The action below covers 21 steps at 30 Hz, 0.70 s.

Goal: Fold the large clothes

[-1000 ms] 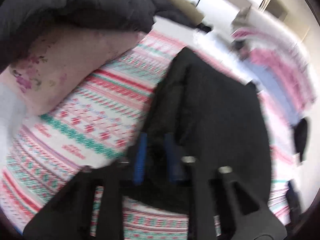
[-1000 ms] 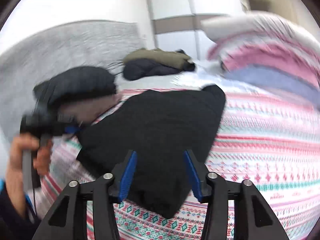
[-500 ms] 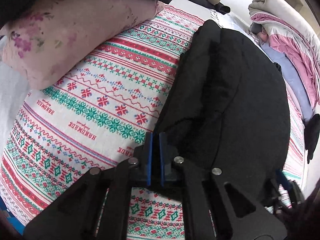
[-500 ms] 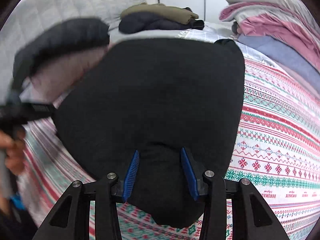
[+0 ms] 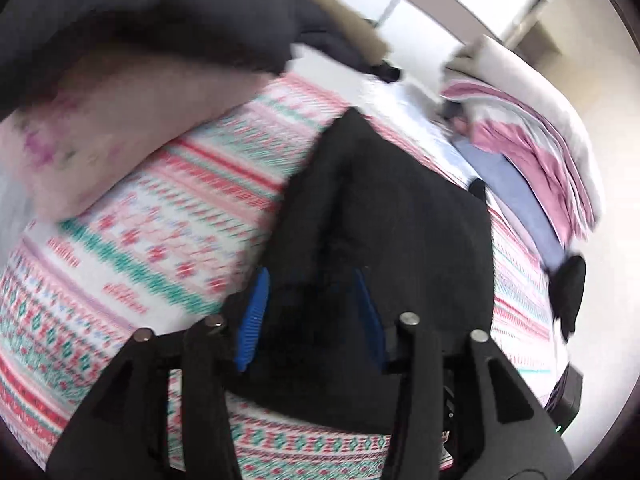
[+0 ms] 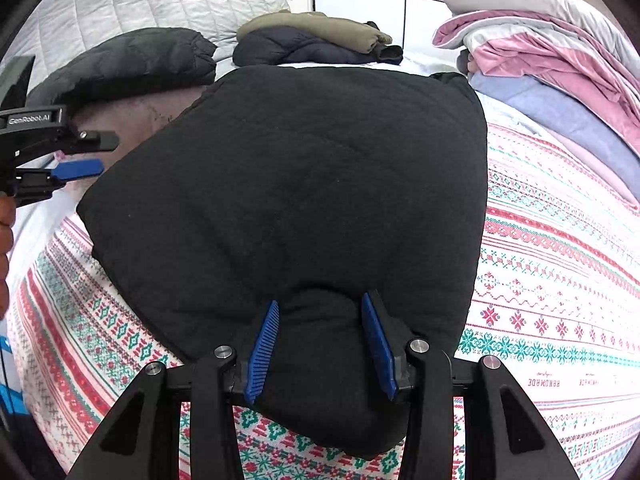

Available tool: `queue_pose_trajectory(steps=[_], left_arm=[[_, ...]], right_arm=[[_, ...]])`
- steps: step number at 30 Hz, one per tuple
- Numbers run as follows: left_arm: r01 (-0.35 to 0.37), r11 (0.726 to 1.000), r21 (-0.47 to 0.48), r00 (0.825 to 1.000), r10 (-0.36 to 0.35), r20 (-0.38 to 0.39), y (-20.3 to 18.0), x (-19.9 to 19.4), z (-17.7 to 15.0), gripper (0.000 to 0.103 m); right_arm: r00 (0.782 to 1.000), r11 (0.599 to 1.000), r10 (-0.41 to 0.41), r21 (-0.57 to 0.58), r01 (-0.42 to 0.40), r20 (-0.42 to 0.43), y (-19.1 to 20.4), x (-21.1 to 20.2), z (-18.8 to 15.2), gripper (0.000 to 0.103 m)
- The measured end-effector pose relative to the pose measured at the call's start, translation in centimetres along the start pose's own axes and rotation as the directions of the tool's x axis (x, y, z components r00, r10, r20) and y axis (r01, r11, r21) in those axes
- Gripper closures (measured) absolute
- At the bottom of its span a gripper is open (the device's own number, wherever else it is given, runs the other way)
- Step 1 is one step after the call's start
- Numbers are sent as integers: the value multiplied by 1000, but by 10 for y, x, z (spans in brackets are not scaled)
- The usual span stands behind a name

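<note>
A folded black garment (image 6: 304, 184) lies on the patterned bedsheet (image 6: 560, 280), below the pink pillow (image 5: 120, 128). The right gripper (image 6: 320, 340) has its jaws around the garment's near bulge — pads pressing the fabric. The left gripper (image 5: 308, 308) is opening its jaws — the garment's edge lies between them, pads apart from it.

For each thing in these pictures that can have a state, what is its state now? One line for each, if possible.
Black garment: folded into a thick bundle, lying on the patterned bedsheet.
Left hand-held gripper: jaws opening, no longer pinching; it is off the garment in the right wrist view.
Right hand-held gripper: closed on the garment's bunched near edge.
Navy and olive jackets: folded, stacked near the headboard.
Pink and grey quilt: piled loosely at the bed's side.
</note>
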<state>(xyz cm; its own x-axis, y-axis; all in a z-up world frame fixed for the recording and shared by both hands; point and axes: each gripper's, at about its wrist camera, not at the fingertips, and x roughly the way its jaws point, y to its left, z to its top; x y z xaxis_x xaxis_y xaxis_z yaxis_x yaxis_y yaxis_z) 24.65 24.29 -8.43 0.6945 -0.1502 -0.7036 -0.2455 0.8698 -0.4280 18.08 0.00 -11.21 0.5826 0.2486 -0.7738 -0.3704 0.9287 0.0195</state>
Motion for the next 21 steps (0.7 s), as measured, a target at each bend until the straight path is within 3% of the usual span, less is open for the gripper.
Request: queue_pose_trajectory(steps=[2,4,6,7,8,12,16,21], left_arm=[[-23,996,82,1000,22,12,-20,5,-4,43],[-75,987,139,997,75,12,-31,12,-3,42],[-162,970,180,983,175,-60,-35,34,-6,42],[-166,970,176,978,184,-96,-32,40,-7,40],[-145,979,145,977,165,-137,-25,48,-9,39],[-84,995,49,979,92,-180,-8,48,-2,39],[-88,995,52,979,96,-181,-9,48,-5,39],[-102,993,64,978,112,-178,-13,50,-9,38]], right_arm=[[1000,1000,13,17,-13,6,-3,0,-2,59],[1000,999,25,32,-25,11,-5,-3,-1,58],[999,999,40,32,-40,3,-7,-6,3,58],[999,998,54,36,-54,-4,-9,-9,7,58],[997,996,77,52,-76,-14,-13,-14,11,58],[986,980,168,112,-166,0,-39,-34,40,57],[990,963,117,236,-132,78,-87,-35,90,52],[995,902,79,422,-95,55,-155,17,161,52]])
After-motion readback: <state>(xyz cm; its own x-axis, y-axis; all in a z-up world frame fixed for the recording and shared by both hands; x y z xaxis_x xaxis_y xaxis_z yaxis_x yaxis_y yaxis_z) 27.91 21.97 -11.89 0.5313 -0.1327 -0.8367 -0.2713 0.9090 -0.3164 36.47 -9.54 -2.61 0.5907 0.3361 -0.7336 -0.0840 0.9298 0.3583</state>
